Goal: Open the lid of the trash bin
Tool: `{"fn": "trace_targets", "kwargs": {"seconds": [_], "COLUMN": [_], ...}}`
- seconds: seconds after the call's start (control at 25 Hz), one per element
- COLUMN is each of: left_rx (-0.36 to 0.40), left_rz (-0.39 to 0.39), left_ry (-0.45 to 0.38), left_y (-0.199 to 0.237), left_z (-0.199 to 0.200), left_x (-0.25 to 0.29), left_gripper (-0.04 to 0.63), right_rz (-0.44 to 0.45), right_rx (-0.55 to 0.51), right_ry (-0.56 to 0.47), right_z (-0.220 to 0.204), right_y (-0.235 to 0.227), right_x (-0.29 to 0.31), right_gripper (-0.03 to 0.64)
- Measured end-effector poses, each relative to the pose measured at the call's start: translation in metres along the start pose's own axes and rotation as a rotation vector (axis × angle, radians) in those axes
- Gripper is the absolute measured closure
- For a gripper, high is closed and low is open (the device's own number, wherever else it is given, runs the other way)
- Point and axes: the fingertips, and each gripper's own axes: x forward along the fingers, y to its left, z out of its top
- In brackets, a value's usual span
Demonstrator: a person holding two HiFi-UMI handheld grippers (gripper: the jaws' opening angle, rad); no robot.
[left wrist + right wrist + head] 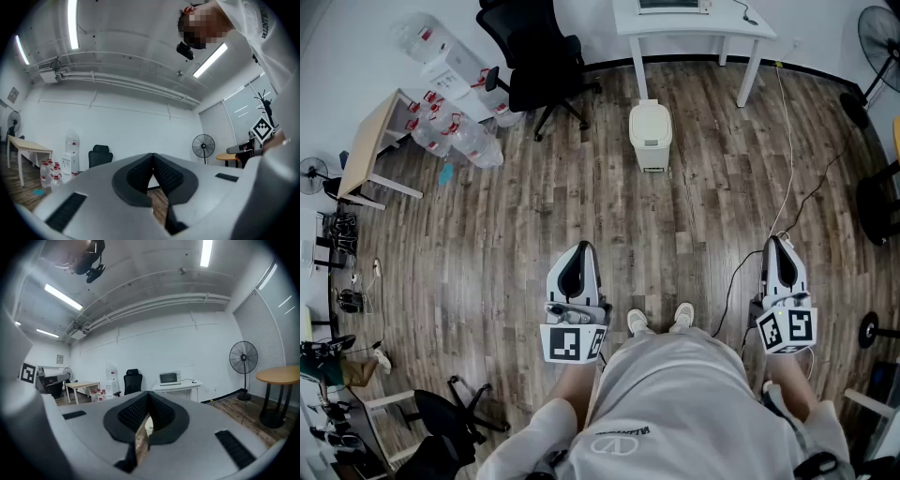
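The cream trash bin [650, 134] stands on the wood floor, far ahead of me, with its lid down. My left gripper [580, 247] and right gripper [777, 240] hang low by my legs, pointing forward and well short of the bin. Both are shut and hold nothing. In the left gripper view the black ribbed pads [140, 174] meet at their tips with only floor behind them. The right gripper's pads [133, 412] also meet at the tips, and a pale sliver shows in the gap below, too small to tell what it is.
A black office chair [539, 66] stands left of the bin and a white desk [694, 28] behind it. Several water bottles [455, 131] and a wooden table [370, 145] are at the left. A cable [787, 169] trails across the floor on the right, near a fan [877, 37].
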Motion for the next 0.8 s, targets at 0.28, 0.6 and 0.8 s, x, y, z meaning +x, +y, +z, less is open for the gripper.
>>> {"fn": "trace_targets", "kwargs": {"seconds": [0.28, 0.6, 0.8], "left_rx": [0.011, 0.025, 0.028], "left_rz": [0.002, 0.018, 0.031], "left_ry": [0.009, 0.015, 0.015], "left_y": [-0.020, -0.052, -0.072], "left_z": [-0.001, -0.001, -0.001], "left_x": [0.008, 0.015, 0.017], "left_gripper": [0.594, 0.594, 0.594], "right_rz": [0.020, 0.047, 0.078], "right_rx": [0.027, 0.049, 0.058], "right_ry": [0.013, 0.014, 0.026], "right_z": [-0.005, -0.007, -0.011], "right_y": [-0.018, -0.047, -0.057], "right_x": [-0.001, -0.007, -0.010], "right_gripper": [0.601, 0.601, 0.601]}}
